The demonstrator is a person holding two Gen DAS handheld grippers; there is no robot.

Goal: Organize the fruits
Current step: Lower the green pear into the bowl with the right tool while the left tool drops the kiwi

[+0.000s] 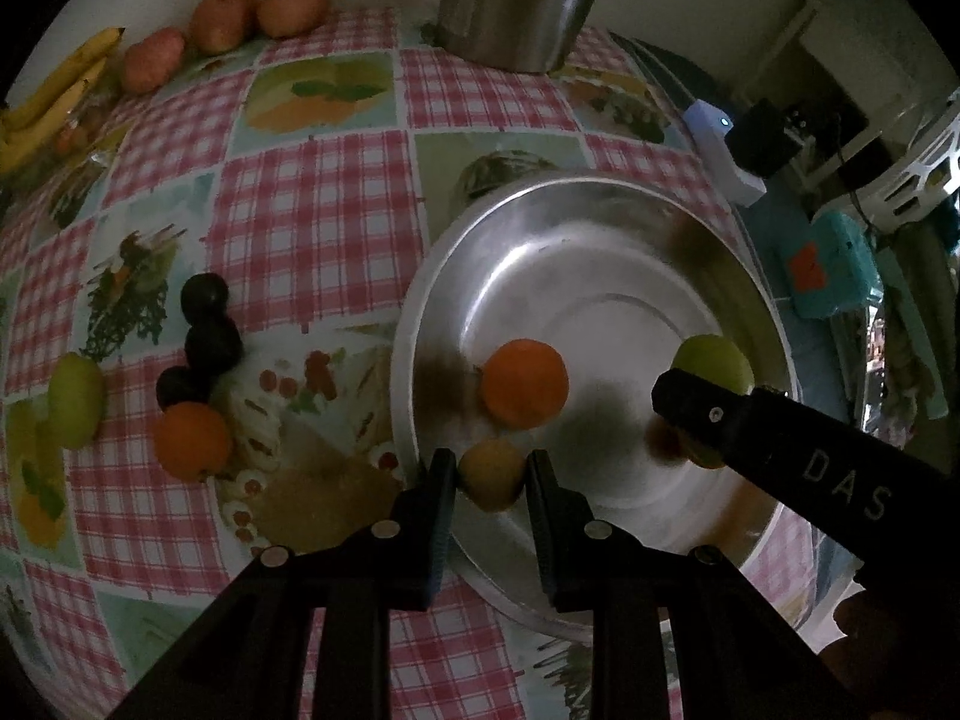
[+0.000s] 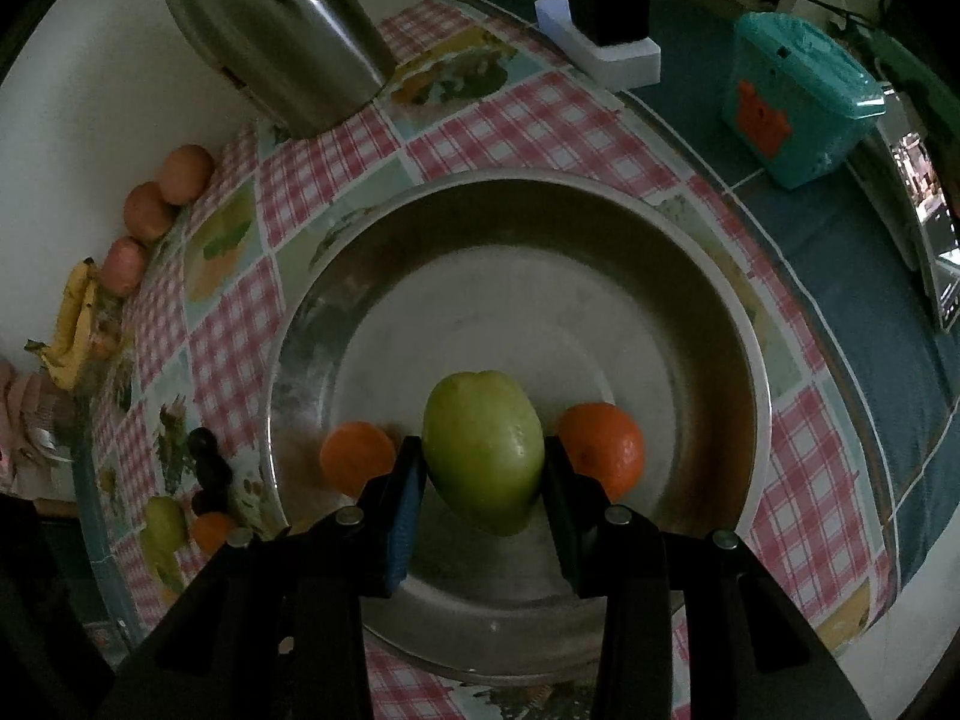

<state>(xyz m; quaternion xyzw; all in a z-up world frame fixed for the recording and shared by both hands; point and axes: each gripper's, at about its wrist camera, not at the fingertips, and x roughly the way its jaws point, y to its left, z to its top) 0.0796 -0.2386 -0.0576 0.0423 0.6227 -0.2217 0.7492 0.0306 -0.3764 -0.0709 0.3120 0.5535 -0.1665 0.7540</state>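
Note:
A steel bowl (image 1: 600, 252) sits on the checked tablecloth and also shows in the right wrist view (image 2: 522, 204). My left gripper (image 1: 491, 474) is shut on a small yellow-orange fruit (image 1: 491, 477) over the bowl's near rim. An orange (image 1: 525, 384) lies in the bowl. My right gripper (image 2: 483, 468) is shut on a green fruit (image 2: 483, 450) above the bowl; that fruit also shows in the left wrist view (image 1: 714, 360). Two oranges (image 2: 600, 444) (image 2: 357, 456) lie in the bowl behind it.
On the cloth left of the bowl lie three dark plums (image 1: 207, 342), an orange (image 1: 192, 441) and a green fruit (image 1: 75, 399). Bananas (image 1: 54, 96) and three reddish fruits (image 1: 225, 21) line the wall. A steel kettle (image 1: 516, 0) stands behind. A teal box (image 2: 798, 96) is right.

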